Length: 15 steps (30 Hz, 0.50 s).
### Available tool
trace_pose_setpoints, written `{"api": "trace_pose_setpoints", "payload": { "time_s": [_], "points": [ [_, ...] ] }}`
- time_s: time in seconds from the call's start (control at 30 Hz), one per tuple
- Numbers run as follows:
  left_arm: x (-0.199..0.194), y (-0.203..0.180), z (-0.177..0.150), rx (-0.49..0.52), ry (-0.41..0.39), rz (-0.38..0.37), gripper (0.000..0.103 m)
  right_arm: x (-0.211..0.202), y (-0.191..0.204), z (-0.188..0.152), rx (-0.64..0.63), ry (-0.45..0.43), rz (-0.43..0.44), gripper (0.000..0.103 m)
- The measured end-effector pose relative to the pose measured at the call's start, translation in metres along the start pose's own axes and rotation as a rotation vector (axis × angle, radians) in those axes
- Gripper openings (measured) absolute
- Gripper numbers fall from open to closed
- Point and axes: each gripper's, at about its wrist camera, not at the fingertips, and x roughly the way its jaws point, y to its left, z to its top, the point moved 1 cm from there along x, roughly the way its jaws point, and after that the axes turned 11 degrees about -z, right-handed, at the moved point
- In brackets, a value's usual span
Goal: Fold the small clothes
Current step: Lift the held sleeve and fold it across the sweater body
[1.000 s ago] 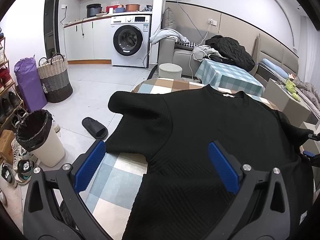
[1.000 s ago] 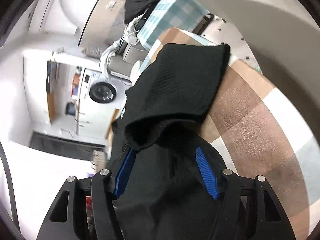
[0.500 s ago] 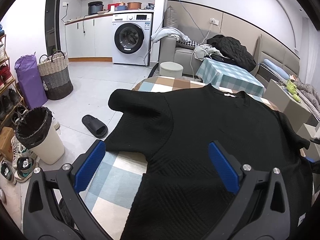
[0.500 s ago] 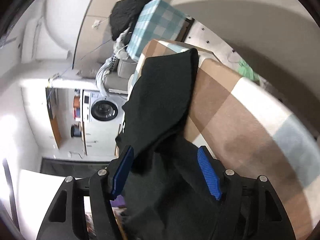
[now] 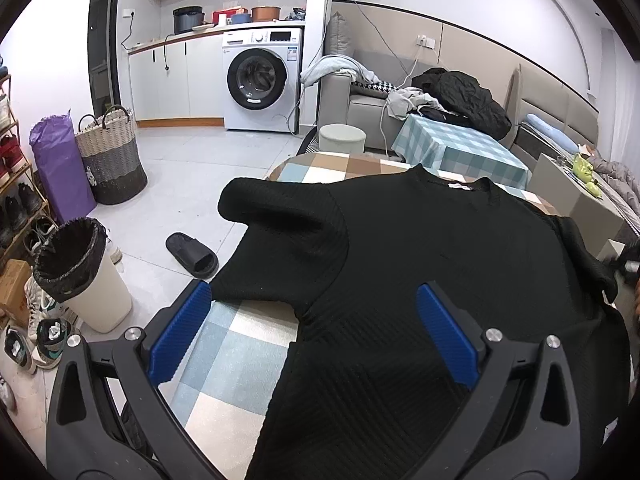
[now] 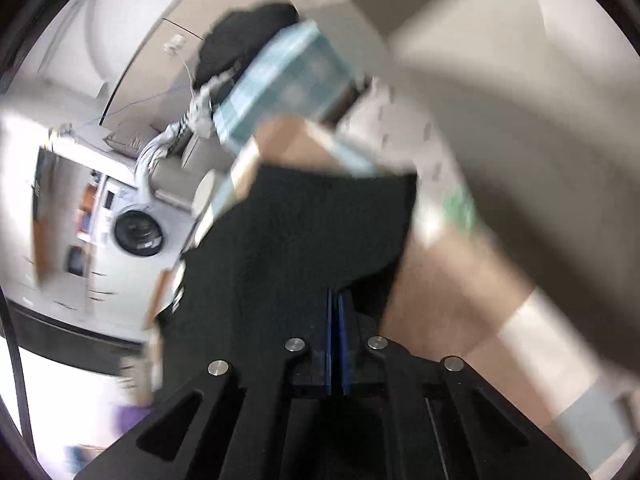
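Note:
A black short-sleeved shirt (image 5: 420, 260) lies spread face up on the checked table (image 5: 232, 344), collar toward the far side. My left gripper (image 5: 314, 308) hovers open above the shirt's near left part, by the armpit; nothing sits between its blue fingers (image 5: 180, 336). In the blurred right wrist view, my right gripper (image 6: 335, 300) is shut, its blue pads pressed together on the edge of the shirt's sleeve (image 6: 320, 232). That sleeve shows bunched at the table's right edge (image 5: 596, 276) in the left wrist view.
On the floor to the left stand a lined waste bin (image 5: 80, 272), a black slipper (image 5: 192, 256), a woven basket (image 5: 110, 160) and a purple bag (image 5: 60, 164). Beyond the table are a round stool (image 5: 342, 138), a washing machine (image 5: 260, 84) and a low checked table (image 5: 460, 152).
My right gripper's jaws have closed from wide apart onto the sleeve, and its view has swung and tilted. The left gripper and the shirt's left side have not moved.

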Motion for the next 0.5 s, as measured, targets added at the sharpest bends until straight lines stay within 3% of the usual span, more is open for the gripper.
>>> {"api": "trace_pose_setpoints", "payload": {
  "time_s": [0.1, 0.23, 0.4, 0.47, 0.5],
  "points": [
    [0.001, 0.001, -0.001, 0.001, 0.001, 0.000, 0.102, -0.027, 0.037, 0.014, -0.118, -0.111, 0.027, 0.003],
    [0.000, 0.001, -0.002, 0.001, -0.001, 0.002, 0.102, -0.051, 0.107, 0.007, -0.322, -0.144, 0.163, 0.003],
    [-0.002, 0.003, -0.007, -0.007, -0.004, 0.004, 0.102, -0.047, 0.195, -0.062, -0.637, -0.021, 0.300, 0.004],
    [-0.001, 0.003, -0.009, -0.010, 0.000, 0.000, 0.102, -0.033, 0.215, -0.099, -0.757, 0.076, 0.292, 0.010],
    [-0.001, 0.003, -0.009, -0.008, 0.003, -0.002, 0.102, -0.027, 0.217, -0.118, -0.811, 0.116, 0.276, 0.019]
  ]
}}
